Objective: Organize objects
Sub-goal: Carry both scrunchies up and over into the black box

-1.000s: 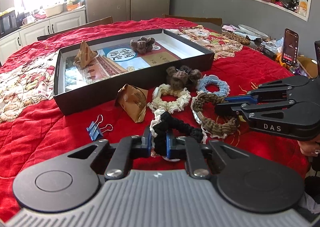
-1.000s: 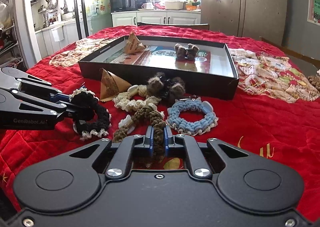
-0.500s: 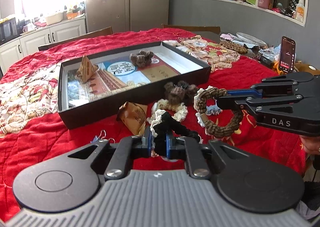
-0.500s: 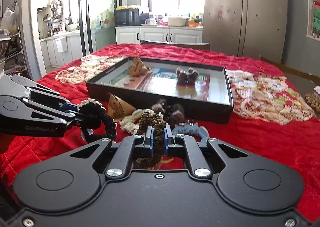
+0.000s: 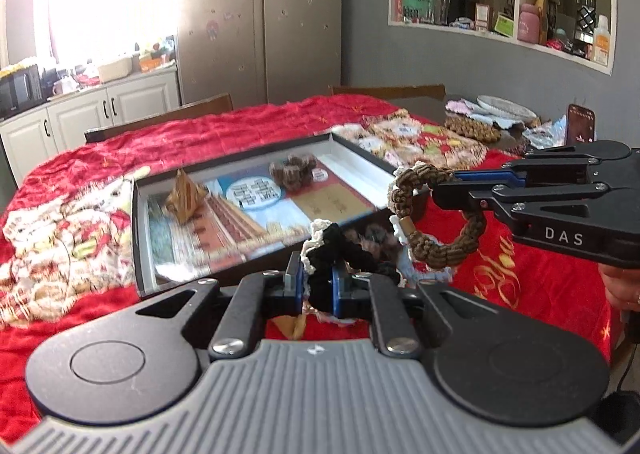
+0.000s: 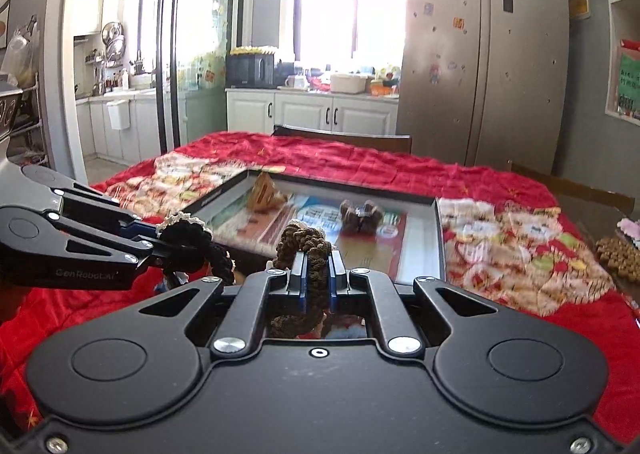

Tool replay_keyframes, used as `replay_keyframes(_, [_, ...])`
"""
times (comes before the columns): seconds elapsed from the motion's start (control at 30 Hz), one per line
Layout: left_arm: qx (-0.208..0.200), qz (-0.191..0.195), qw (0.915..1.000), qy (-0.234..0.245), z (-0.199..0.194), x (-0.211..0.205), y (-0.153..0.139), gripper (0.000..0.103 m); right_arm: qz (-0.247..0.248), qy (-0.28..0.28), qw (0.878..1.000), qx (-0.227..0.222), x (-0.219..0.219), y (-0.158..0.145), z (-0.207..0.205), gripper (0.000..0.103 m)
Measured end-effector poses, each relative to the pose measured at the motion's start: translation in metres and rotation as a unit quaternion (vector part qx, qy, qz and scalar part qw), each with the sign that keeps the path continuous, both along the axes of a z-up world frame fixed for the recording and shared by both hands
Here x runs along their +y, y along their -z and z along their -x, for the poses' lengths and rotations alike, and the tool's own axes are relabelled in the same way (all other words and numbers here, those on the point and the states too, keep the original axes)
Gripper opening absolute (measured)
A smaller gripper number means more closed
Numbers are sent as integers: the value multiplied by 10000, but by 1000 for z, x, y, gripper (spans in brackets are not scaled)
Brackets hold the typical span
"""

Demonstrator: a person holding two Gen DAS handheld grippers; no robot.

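Left gripper (image 5: 314, 281) in my hand is clamped on the black scrunchie (image 5: 332, 250), held clear of the red cloth (image 5: 80, 310). Ahead lies the black tray (image 5: 138, 238). To its right, my right gripper (image 6: 318, 274) is closed tight on the brown scrunchie (image 6: 304, 242), likewise aloft.

You can read white letters "DAS" on the side of the right gripper (image 5: 448, 189) you hold, and faint grey "GenRobot.AI" on the side of your left gripper (image 6: 160, 244), while print on the tray (image 5: 140, 238) beyond them is too blurred to read.
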State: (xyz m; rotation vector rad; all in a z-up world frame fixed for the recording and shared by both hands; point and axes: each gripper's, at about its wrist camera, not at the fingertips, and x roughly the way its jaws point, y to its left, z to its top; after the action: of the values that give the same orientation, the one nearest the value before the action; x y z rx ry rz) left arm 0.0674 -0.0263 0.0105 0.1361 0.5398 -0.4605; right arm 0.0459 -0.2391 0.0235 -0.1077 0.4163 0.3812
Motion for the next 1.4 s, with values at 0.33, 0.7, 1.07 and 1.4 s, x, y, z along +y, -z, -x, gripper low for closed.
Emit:
replay_keyframes(0.33, [-187, 201, 9995, -148, -31, -1, -19, 16, -286, 227, 9993, -122, -10, -24, -41, 10])
replay_keyframes(0.7, [-105, 233, 9982, -543, -85, 0, -18, 16, -266, 395, 9989, -26, -4, -24, -98, 10])
replay_keyframes(1.07, [-80, 336, 9945, -989, -135, 4, -13, 16, -350, 631, 9971, 234, 2, -6, -165, 10])
replay_keyframes(1.4, [163, 328, 9910, -1290, -181, 1, 10, 16, -632, 1170, 9901, 459, -11, 15, -225, 10])
